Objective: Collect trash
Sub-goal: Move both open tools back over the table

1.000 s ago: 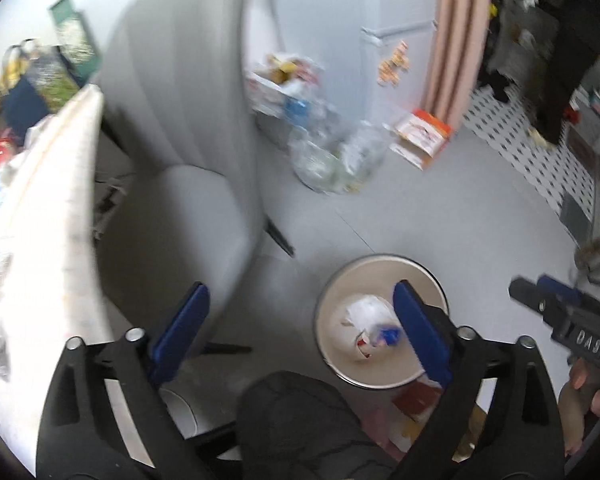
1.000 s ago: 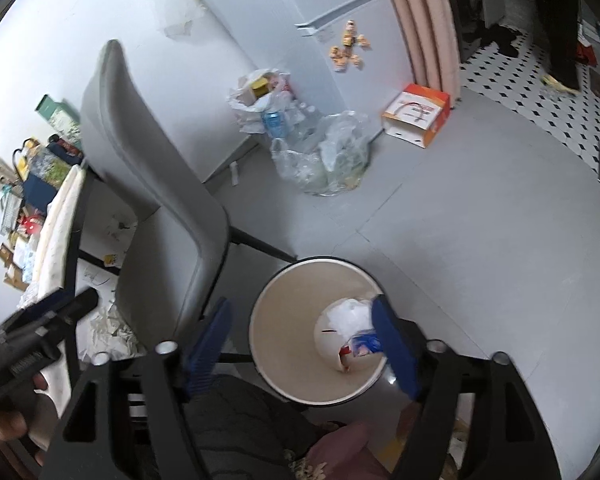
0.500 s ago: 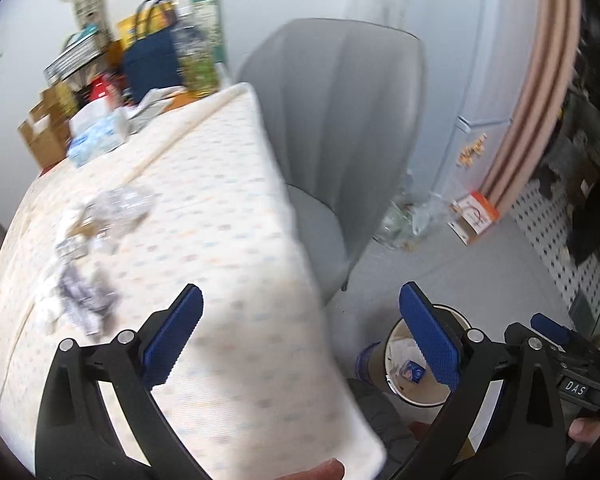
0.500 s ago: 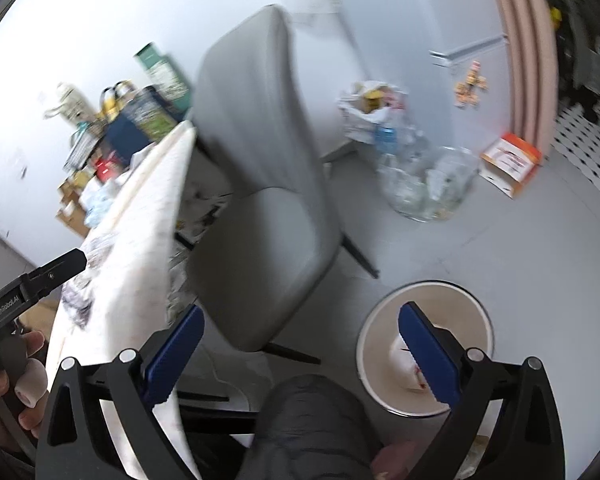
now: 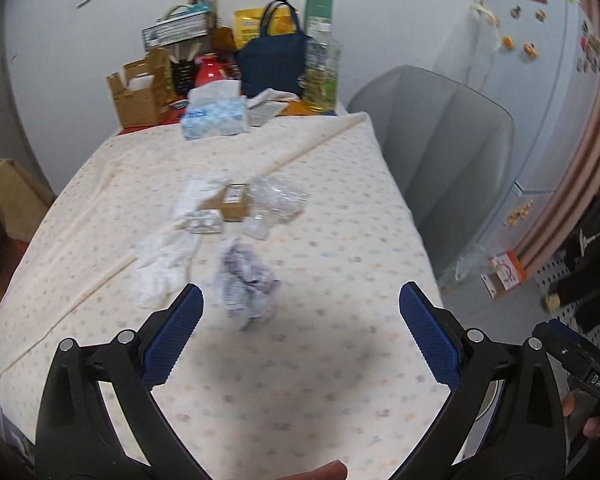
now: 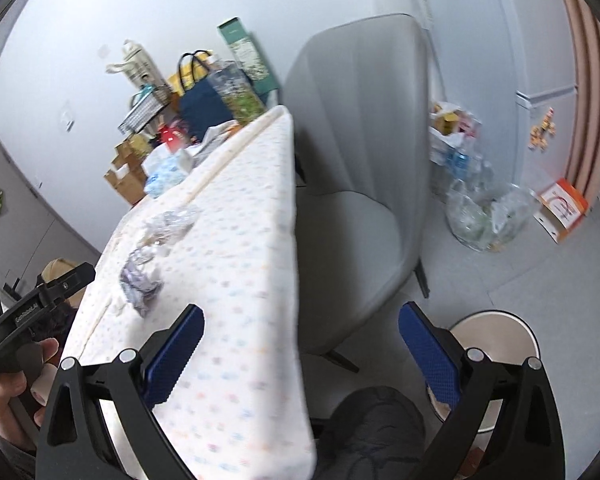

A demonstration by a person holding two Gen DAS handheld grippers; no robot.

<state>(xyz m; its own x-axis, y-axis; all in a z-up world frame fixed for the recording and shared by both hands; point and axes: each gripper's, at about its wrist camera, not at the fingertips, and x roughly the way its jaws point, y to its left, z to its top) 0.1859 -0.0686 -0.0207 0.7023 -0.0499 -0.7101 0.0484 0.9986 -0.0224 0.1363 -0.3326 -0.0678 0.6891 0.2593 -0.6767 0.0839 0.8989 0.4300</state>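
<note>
Trash lies mid-table on the dotted white cloth (image 5: 340,216): a crumpled printed paper ball (image 5: 246,284) (image 6: 140,280), white tissues (image 5: 162,264), a small cardboard box (image 5: 230,202) and clear plastic wrap (image 5: 276,200). My left gripper (image 5: 300,328) hangs open above the near part of the table, the paper ball just beyond its left finger. My right gripper (image 6: 300,344) is open and empty over the table's right edge, with the round white bin (image 6: 500,332) on the floor behind its right finger.
A grey chair (image 6: 364,168) stands at the table's right side. At the far end of the table are a tissue box (image 5: 214,116), navy bag (image 5: 272,60), bottles and cartons. Bags of bottles (image 6: 484,212) and an orange box (image 6: 560,208) sit on the floor by a fridge (image 5: 548,80).
Both grippers rose from over the floor bin and swung left to the table. The left view now faces the trash pile; the right gripper's jaws stand wider than a second ago.
</note>
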